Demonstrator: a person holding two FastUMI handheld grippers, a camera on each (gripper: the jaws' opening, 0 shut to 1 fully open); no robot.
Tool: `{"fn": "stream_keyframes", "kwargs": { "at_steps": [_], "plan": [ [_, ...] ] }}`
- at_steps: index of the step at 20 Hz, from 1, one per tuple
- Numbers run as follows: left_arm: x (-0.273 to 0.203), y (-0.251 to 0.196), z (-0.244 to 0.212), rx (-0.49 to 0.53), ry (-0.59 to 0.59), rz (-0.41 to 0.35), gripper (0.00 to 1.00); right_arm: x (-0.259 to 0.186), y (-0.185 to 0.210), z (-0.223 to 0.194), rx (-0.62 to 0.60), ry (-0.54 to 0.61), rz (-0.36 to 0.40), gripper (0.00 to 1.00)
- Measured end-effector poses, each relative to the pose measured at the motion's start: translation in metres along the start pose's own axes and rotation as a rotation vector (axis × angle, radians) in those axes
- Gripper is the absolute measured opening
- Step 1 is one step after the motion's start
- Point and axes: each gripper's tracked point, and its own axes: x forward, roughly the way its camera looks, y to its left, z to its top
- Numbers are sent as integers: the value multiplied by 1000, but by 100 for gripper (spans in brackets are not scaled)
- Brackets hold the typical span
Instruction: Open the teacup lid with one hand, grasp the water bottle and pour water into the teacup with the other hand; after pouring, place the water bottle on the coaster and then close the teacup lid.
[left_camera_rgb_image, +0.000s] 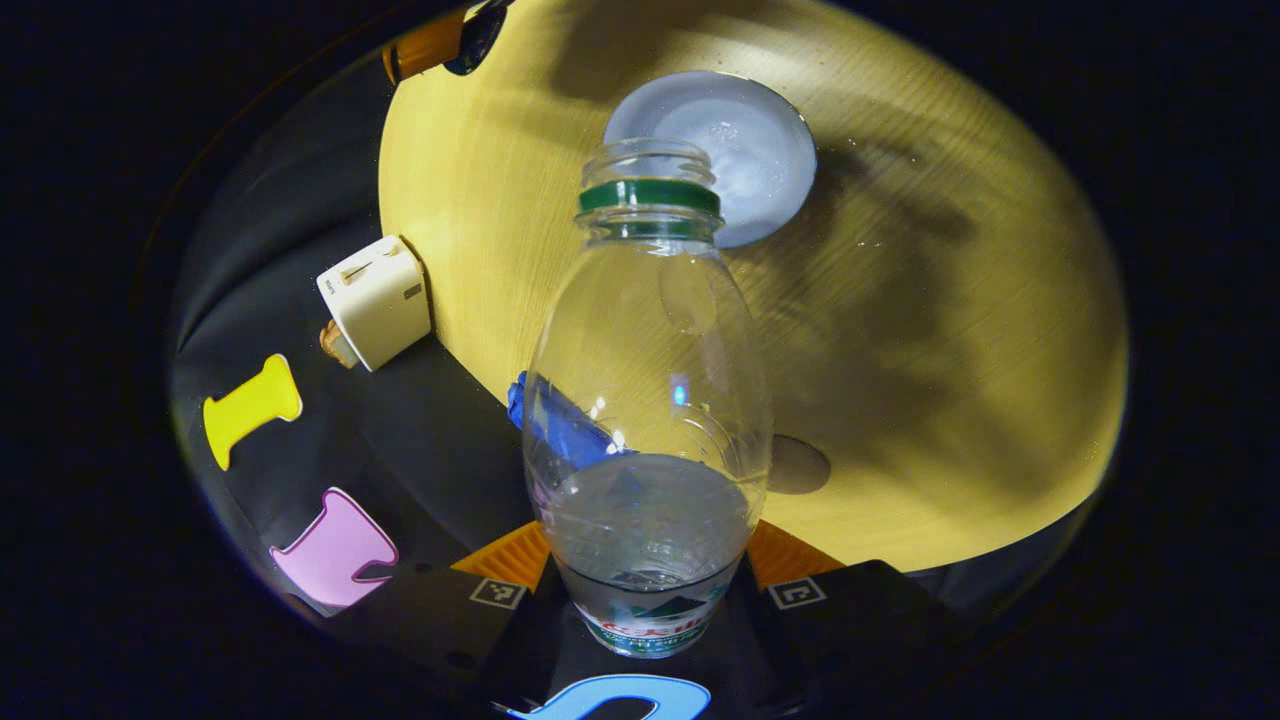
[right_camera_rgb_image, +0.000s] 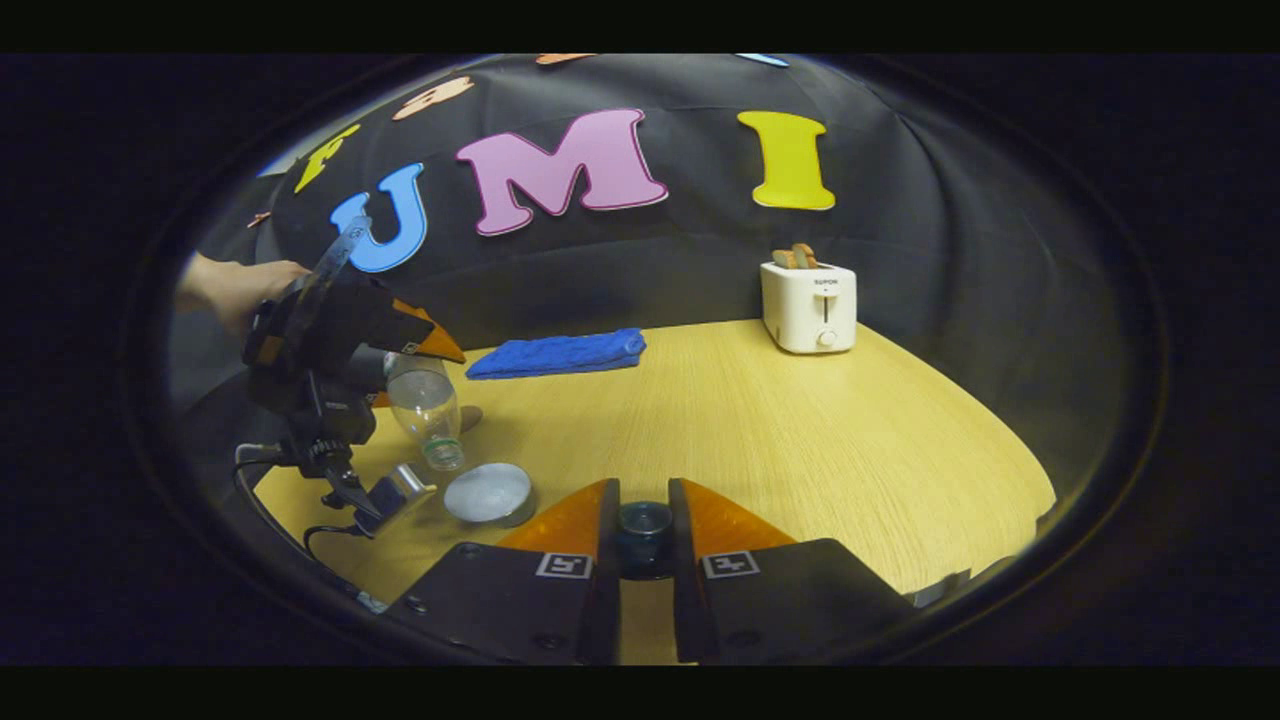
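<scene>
My left gripper (left_camera_rgb_image: 650, 548) is shut on the lower body of a clear, uncapped water bottle (left_camera_rgb_image: 648, 400) with a green neck ring. The bottle is tipped, its mouth over the near rim of the open teacup (left_camera_rgb_image: 735, 150); water sits in the part near my fingers. In the right gripper view the same bottle (right_camera_rgb_image: 425, 405) slants mouth-down above the teacup (right_camera_rgb_image: 488, 495), held by the left gripper (right_camera_rgb_image: 405, 362) and a hand. My right gripper (right_camera_rgb_image: 643, 492) is shut on the dark round teacup lid (right_camera_rgb_image: 643, 530), held above the table. A small brown coaster (left_camera_rgb_image: 798, 465) lies by the bottle.
A folded blue cloth (right_camera_rgb_image: 560, 353) lies at the back of the wooden table (right_camera_rgb_image: 800, 430), also seen through the bottle. A white toaster (right_camera_rgb_image: 808, 305) with toast stands at the far right edge. Cables hang off the left gripper near the table's left edge.
</scene>
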Motion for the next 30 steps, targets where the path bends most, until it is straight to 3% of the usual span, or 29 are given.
{"fn": "stream_keyframes", "kwargs": {
  "at_steps": [3, 7, 10, 15, 17, 19, 20, 24, 30],
  "plan": [
    [-2, -15, 5, -181, -72, 9, 72, 0, 7, 4, 1, 3, 15, 25],
    [-5, -47, 14, -580, -181, -12, 72, 3, 15, 17, -27, 3, 34, 25],
    [-15, -52, 24, -945, -258, -7, 72, 6, 26, 31, -49, -3, 56, 25],
    [-37, -35, 45, -1654, -333, 66, 72, 16, 55, 55, -81, -16, 104, 25],
    [-35, -20, 53, -1930, -345, 120, 72, 24, 71, 58, -88, -20, 128, 25],
    [-32, -2, 60, -2123, -378, 193, 72, 33, 87, 58, -91, -17, 151, 20],
    [-31, 4, 64, -2175, -387, 225, 72, 37, 93, 56, -96, -15, 159, 25],
    [-12, 20, 64, -2240, -464, 344, 72, 51, 116, 47, -107, -22, 188, 25],
    [36, 20, 86, -2299, -491, 375, 73, 65, 128, 18, -109, -5, 199, 25]
  ]
}}
